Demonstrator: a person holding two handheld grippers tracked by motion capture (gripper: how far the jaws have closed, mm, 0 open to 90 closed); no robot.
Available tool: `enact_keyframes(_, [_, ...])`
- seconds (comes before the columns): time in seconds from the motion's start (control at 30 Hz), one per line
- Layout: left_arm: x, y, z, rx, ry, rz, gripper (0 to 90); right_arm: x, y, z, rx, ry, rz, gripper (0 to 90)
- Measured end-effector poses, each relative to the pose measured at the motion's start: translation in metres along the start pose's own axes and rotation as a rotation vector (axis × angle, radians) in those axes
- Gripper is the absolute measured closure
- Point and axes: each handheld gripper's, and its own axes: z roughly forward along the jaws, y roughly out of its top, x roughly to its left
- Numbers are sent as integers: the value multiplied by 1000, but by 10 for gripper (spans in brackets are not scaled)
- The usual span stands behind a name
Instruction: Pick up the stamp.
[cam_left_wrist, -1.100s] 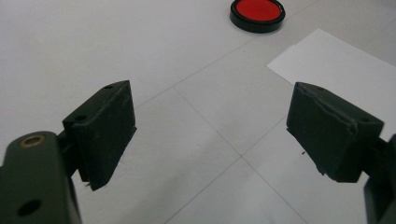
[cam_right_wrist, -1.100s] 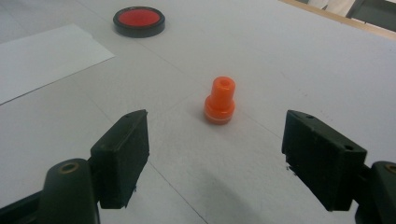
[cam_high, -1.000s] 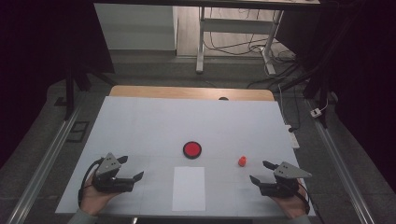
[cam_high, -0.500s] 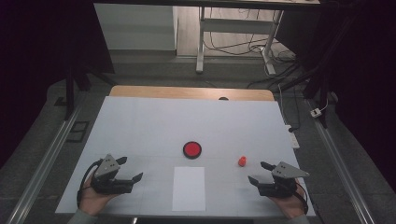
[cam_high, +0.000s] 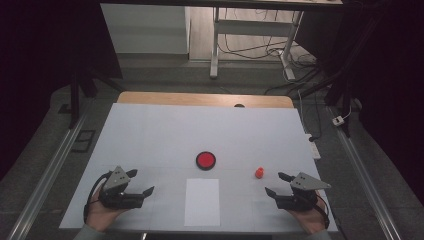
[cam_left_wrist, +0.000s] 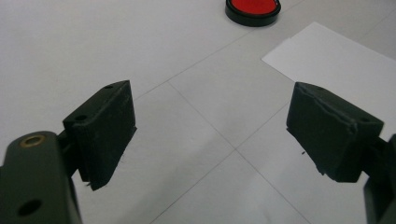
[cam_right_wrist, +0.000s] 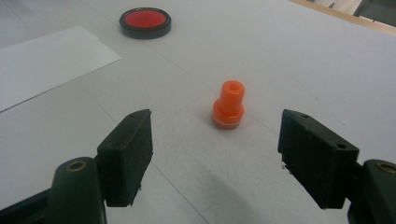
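Tools (cam_high: 276, 184) over white table (cam_high: 165, 130)

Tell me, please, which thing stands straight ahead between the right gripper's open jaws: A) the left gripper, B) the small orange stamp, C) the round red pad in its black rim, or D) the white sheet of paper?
B: in the right gripper view the small orange stamp stands upright on the table ahead of the right gripper, between its open jaws and untouched; the round red pad and the white sheet of paper lie off to the side.
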Motion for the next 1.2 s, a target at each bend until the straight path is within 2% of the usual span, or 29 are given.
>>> enact_keyframes(0.47, [0,-1,0,1,9,3,161,1,15,0,-20,7,-3,264])
enact_keyframes(0.6, [-1,-1,0,8,27,18,161,2,22,1,-17,7,-3,271])
enact_keyframes(0.77, [0,0,-1,-3,20,8,162,2,31,5,3,2,-6,275])
enact_keyframes(0.87, [1,-1,-2,-3,20,4,162,1,42,6,4,9,12,276])
enact_keyframes(0.93, [1,-1,-2,-5,21,4,162,1,53,9,45,-3,-2,277])
enact_keyframes(1.0, [0,-1,-3,-8,19,5,162,1,56,10,50,-3,-1,279])
enact_keyframes(1.13, [1,-1,-2,-7,15,7,163,-2,66,20,60,-14,15,286])
enact_keyframes(1.2, [1,-1,-1,-5,15,11,163,-2,70,31,92,-20,2,292])
